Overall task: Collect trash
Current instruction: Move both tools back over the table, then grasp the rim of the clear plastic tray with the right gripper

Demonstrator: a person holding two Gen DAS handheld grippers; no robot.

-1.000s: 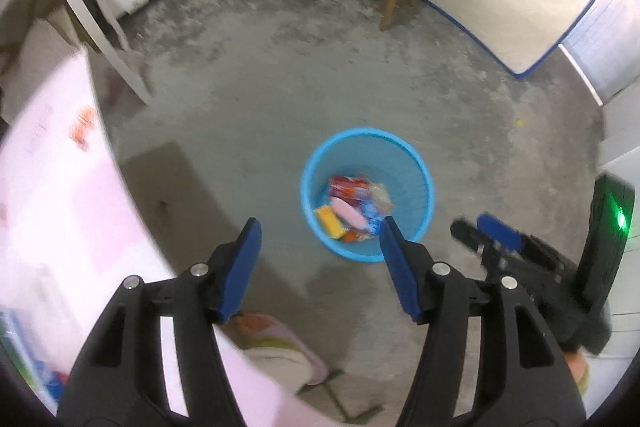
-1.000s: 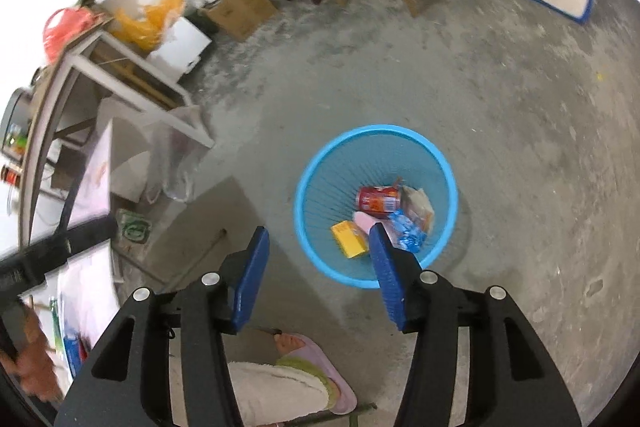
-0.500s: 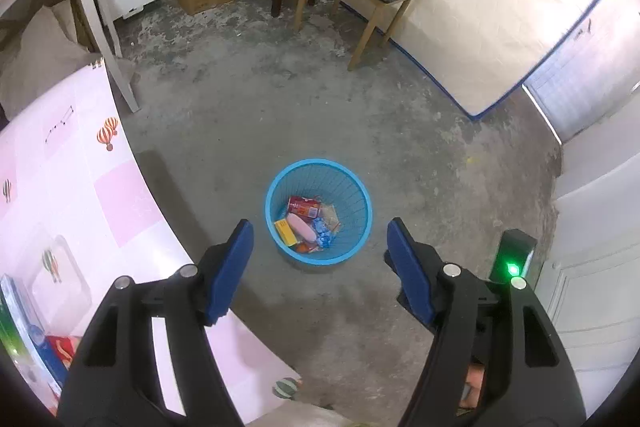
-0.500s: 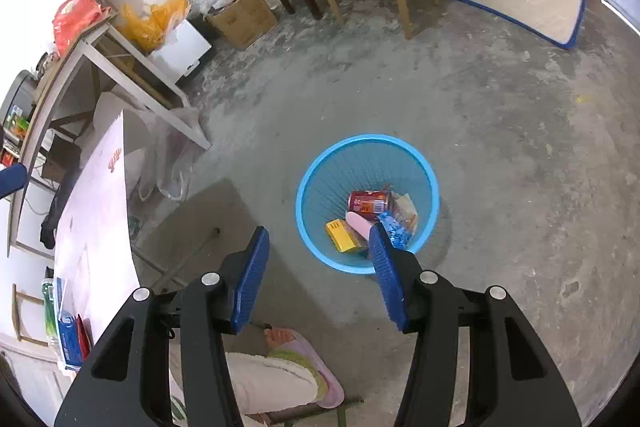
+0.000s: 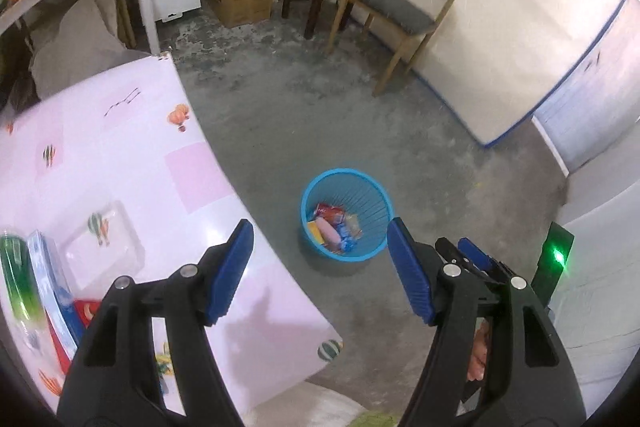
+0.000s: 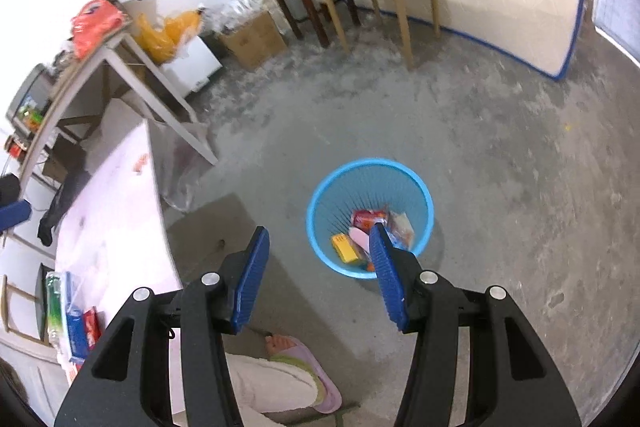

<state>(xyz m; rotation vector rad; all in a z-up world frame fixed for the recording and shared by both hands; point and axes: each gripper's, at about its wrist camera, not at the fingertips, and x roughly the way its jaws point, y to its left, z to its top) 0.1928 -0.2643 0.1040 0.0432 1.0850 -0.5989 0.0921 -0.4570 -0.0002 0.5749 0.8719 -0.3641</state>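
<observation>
Hovering: both grippers hang high above the grey concrete floor [image 5: 304,131], each with nothing between its blue pads.
Left gripper [image 5: 320,269]: jaws spread wide, empty; its near-left finger overlaps the pink table edge in the left wrist view.
Right gripper [image 6: 318,277]: jaws spread wide, empty; right finger tip overlaps the basket's near rim in its own view, though it is well above it.
Bin: round blue plastic slatted basket [image 5: 374,187] stands upright on the floor, right of the table's near corner; holds a red wrapper [image 5: 330,213], a yellow box [image 6: 345,247], a pink oblong piece [image 5: 329,233] and blue-and-clear packets.
Table: pink patterned tablecloth with balloon prints [image 5: 120,155], on the left.
Remaining items: a green bottle [image 5: 16,279], a blue-and-white flat pack [image 5: 50,281] and a red packet [image 5: 86,309] lie at the table's near-left edge, with a clear flat sheet [image 5: 100,251] just beside them.
Key relation: these items lie left of and near to both grippers; the flat pack's long axis runs near-to-far. Left gripper is the nearer one.
Judgement: the next pick likely calls for a swing left and down by the left gripper, closing across the pack's short side; whether these items count as trash I cannot tell.
Background: wooden chair with dark seat [image 5: 394,9], cardboard box [image 5: 242,1], far side.
</observation>
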